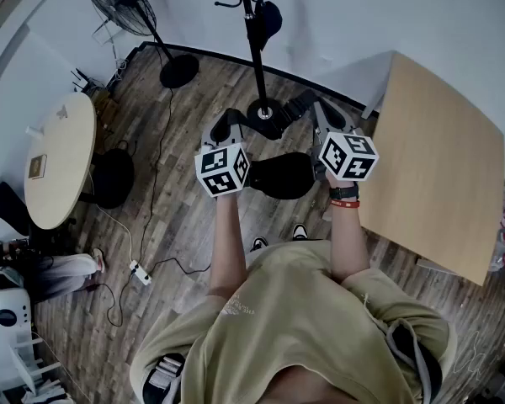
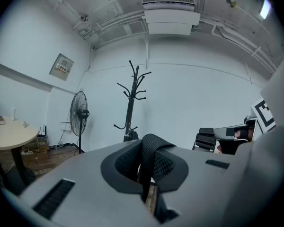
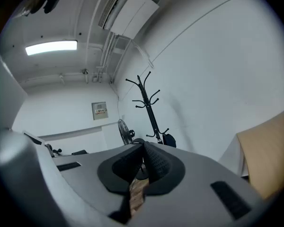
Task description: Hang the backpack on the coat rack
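A black backpack [image 1: 282,176] hangs between my two grippers above the wood floor, just in front of the coat rack's base [image 1: 265,112]. My left gripper [image 1: 232,123] is shut on a black mesh strap [image 2: 149,161] of the backpack. On the other side, a second strap [image 3: 146,160] is pinched in my right gripper [image 1: 310,108]. The black coat rack [image 1: 252,32] stands straight ahead against the white wall, its hooks [image 2: 132,86] well above the jaws. A small dark item [image 1: 270,15] hangs on one low hook.
A wooden table [image 1: 442,162] stands close on the right. A floor fan [image 1: 122,2] stands left of the rack. Further left are a round table [image 1: 59,158] and a black stool [image 1: 114,177]. Cables and a power strip [image 1: 140,272] lie on the floor.
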The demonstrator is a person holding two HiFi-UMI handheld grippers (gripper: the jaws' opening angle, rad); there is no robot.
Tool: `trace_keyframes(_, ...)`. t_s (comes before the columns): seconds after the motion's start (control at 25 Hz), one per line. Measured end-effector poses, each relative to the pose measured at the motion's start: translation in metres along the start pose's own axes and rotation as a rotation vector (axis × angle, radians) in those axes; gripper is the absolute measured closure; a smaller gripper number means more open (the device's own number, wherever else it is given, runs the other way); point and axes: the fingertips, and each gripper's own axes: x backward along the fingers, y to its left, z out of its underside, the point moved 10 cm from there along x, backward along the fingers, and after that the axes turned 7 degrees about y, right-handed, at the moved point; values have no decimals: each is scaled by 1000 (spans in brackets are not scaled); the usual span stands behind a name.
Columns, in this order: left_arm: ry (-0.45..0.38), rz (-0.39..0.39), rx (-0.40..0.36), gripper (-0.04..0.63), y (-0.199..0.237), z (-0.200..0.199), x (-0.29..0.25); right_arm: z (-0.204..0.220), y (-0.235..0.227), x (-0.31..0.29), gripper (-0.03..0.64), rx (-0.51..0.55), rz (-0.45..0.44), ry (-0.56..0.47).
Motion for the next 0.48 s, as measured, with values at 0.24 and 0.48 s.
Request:
trace_keyframes(0.24,-10,0,10,571,-40,-1,-18,-14,-43,12,598,20,9,6)
trace_keyframes(0.48,-21,-7,-20,571,-77,1,-33,-24,-73,10,598,102,-9,22)
